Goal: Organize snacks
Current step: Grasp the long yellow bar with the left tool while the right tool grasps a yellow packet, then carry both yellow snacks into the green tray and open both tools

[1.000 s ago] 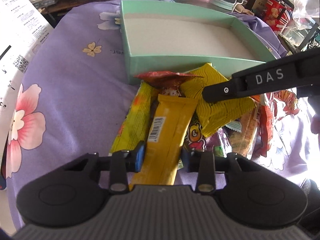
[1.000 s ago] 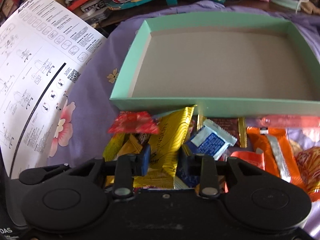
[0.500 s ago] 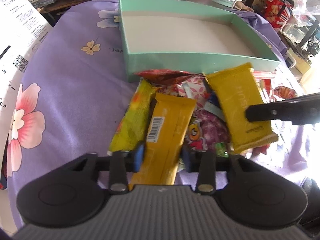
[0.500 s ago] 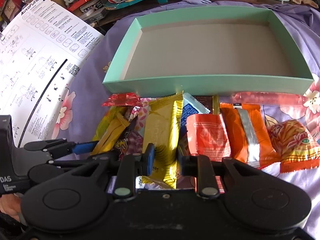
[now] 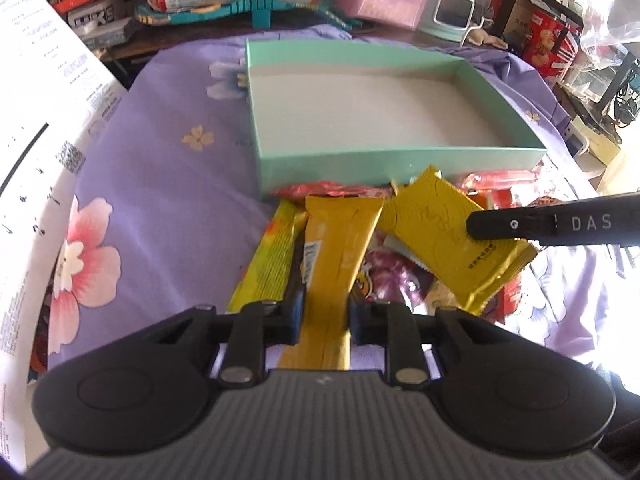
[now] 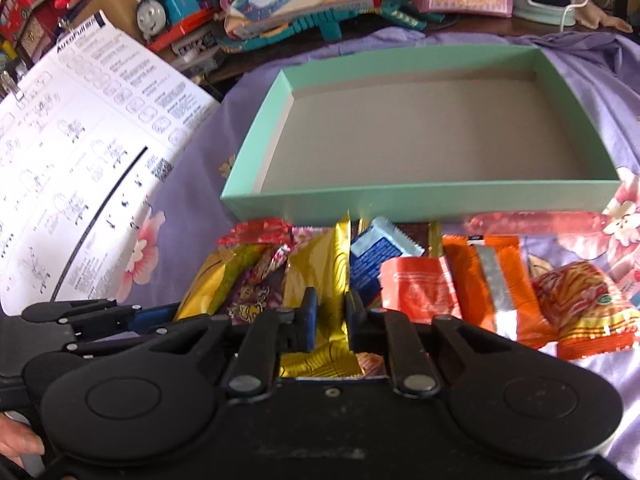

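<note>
A pile of snack packets lies on the purple flowered cloth before an empty teal box (image 5: 400, 160) (image 6: 400, 200). My left gripper (image 5: 326, 316) is closing, its pads pressed on a long orange-yellow bar packet (image 5: 340, 248) that stands raised over the pile. My right gripper (image 6: 328, 316) is shut on a gold foil packet (image 6: 326, 276). In the left wrist view that gold packet (image 5: 440, 240) hangs from the right gripper's black finger (image 5: 520, 228), just right of the bar. The left gripper (image 6: 100, 320) shows at the lower left of the right wrist view.
Orange packets (image 6: 492, 280), a blue packet (image 6: 376, 252), a red wrapper (image 6: 256, 232) and a pink stick (image 6: 532, 222) lie by the box's front wall. A printed instruction sheet (image 6: 80, 140) covers the left. Toys, books and boxes crowd the far edge (image 6: 300, 0).
My left gripper has narrowed onto the orange-yellow bar and risen with it. My right gripper has tightened on the gold packet and drawn it right, off the pile.
</note>
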Available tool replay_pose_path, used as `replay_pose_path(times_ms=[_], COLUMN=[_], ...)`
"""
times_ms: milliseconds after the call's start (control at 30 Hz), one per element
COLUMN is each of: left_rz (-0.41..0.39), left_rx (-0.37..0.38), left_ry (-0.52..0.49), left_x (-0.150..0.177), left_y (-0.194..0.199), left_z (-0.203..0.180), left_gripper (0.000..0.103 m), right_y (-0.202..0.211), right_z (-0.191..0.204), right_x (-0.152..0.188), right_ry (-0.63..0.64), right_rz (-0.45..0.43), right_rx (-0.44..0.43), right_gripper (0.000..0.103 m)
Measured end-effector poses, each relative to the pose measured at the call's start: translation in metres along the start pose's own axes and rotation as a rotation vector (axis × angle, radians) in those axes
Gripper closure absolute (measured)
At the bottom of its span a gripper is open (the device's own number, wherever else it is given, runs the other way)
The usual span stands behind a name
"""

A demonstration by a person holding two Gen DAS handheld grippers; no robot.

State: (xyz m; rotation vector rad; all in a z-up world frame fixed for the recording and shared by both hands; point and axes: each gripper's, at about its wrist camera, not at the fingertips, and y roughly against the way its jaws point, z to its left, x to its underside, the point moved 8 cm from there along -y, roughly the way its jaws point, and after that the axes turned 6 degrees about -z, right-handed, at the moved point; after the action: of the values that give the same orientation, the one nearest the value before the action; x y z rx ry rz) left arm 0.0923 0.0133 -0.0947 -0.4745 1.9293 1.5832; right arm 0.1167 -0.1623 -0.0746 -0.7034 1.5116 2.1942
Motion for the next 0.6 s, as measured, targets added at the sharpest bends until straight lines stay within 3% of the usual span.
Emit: replay_pose_path(times_ms=[233,500,600], left_rz=[0.026,0.043,0.036], left_rx=[0.020,0.003,0.005], left_ry=[-0.014,0.029,0.054], left_x=[0.008,0.020,0.022], left_y=[-0.002,-0.009,-0.008], left_z=[-0.019,-0.006,0.002], left_gripper=[0.082,0.082,0.082], right_y=[0.004,0.012,0.014], right_z=[-0.018,-0.007,0.010], right_x=[0.013,0.014,0.012], right_ry=[0.063,0.112,0.180], right_rz=[0.033,0.000,-0.023], right_rx=[0.090,0.123,0.138], right_gripper=[0.085,0.034,0.023])
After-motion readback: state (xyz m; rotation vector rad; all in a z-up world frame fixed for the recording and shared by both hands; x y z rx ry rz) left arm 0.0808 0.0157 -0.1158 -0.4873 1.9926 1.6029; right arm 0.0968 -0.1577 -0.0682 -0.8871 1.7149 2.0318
